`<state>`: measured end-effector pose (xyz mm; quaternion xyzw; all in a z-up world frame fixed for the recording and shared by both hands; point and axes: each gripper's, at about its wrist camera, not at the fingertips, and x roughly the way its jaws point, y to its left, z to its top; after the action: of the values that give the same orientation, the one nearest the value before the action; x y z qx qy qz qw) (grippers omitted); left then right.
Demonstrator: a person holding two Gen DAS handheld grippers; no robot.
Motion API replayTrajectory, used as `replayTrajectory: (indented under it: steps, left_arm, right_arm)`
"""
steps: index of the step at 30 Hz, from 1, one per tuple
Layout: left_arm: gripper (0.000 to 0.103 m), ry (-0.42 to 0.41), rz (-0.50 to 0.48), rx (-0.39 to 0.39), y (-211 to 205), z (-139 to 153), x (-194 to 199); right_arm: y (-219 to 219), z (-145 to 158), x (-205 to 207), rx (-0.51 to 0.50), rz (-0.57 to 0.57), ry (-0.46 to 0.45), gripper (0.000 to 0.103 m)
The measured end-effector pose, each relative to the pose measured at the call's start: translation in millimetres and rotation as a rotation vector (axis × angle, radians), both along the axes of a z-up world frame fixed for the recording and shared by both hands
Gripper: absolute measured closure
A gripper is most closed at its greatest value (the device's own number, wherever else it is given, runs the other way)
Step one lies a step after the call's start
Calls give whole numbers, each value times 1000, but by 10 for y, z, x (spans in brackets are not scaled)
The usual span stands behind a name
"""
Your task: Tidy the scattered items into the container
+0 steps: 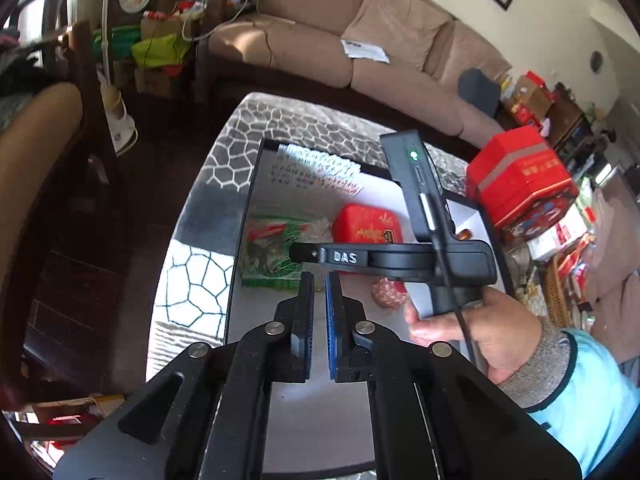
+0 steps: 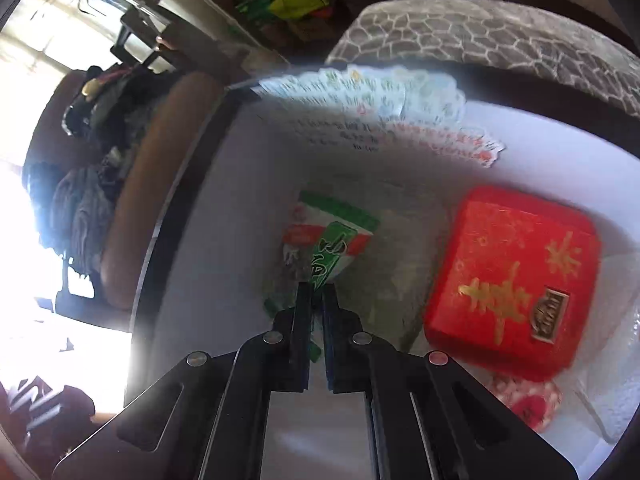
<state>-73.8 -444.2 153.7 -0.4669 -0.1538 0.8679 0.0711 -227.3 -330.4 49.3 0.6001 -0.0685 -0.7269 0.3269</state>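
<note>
On my left, the rug (image 1: 192,284) lies beside the white table (image 1: 256,328), and my left gripper (image 1: 319,280) hangs over it with jaws closed on nothing. Ahead of it the green packet (image 1: 272,248) lies flat, with the red tin (image 1: 366,226) just to its right and a fan of cards (image 1: 324,168) beyond both, while my right gripper (image 2: 318,290), held in a hand (image 1: 488,332), points down over the packet with jaws nearly shut and, as far as the blur lets me judge, nothing pinched. Further right, a small red-and-white wrapped sweet (image 2: 528,404) lies by the tin's near corner, and a big red box (image 1: 520,184) sits at the table's far right edge.
</note>
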Motion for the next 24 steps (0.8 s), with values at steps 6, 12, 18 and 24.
replayTrajectory:
  steps: [6,12,18,24]
  left_arm:
    - [85,-16,5,10,92,-58,-76]
    - [78,-53,22,5,172,-55,-77]
    - [42,42,-78,49,768,292,321]
    - [37,89,-284,142,2011,434,957]
  right_arm:
    - [183,199,61,31,-27,32,77]
    - [767,879,287,-64,-7,96,76]
    - [2068,1503,996,-65,13,271,61]
    - [3493,1273,1646,-7,-150,250,59]
